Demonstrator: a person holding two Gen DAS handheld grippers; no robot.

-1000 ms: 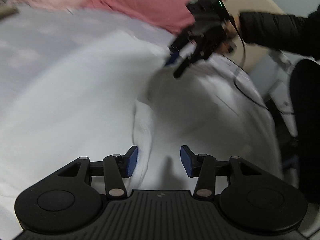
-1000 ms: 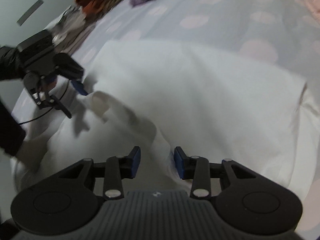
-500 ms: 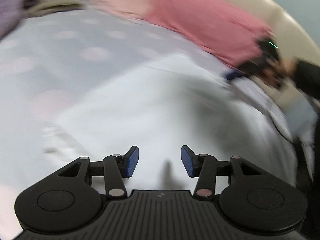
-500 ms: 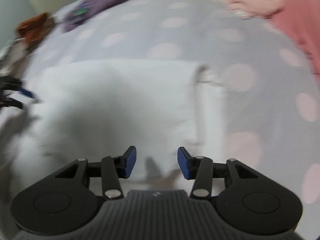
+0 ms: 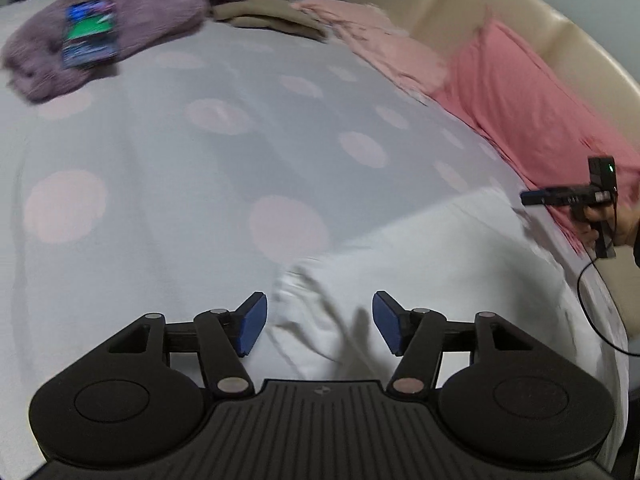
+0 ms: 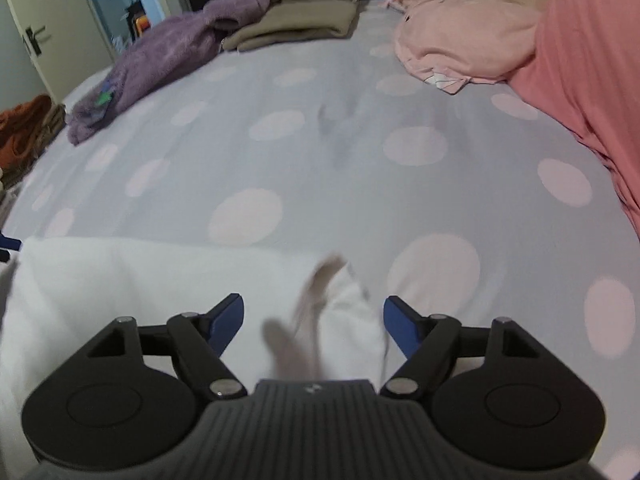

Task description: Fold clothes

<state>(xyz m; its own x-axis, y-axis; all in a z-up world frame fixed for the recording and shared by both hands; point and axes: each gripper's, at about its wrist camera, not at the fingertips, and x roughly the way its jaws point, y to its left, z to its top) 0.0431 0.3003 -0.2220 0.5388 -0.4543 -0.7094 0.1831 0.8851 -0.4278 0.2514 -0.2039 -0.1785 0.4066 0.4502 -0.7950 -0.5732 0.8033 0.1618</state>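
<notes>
**Both claws opening over the white garment on the bed**

We see a white garment (image 5: pixel 440 272) lying flat on the bed (image 5: pixel 180 208), which is covered with a pale lilac sheet with big pink dots. In the left wrist view our left claw (image 5: pixel 318 326) points down at the near left corner of the garment. Its jaws are opening, and the bunched edge of the cloth lies below the gap between the blue pads (image 5: pixel 252 324); the pads do not press on it. In the right wrist view our right claw (image 6: pixel 314 326) stands over the opposite corner of the same white garment (image 6: pixel 132 280). Its jaws are opening too and are wide apart; a small raised fold of cloth is between them, blurred, and no pad touches it.

In the left wrist view the right claw (image 5: pixel 532 199) shows at the far right edge, held by a hand (image 5: pixel 612 224), just beyond the far side of the garment.

At the far end of the bed there is a purple fleece (image 6: pixel 168 56), a folded beige piece (image 6: pixel 296 28) and a pale pink garment (image 6: pixel 464 36). A coral pink cloth (image 6: pixel 580 60) lies along the right side
</notes>
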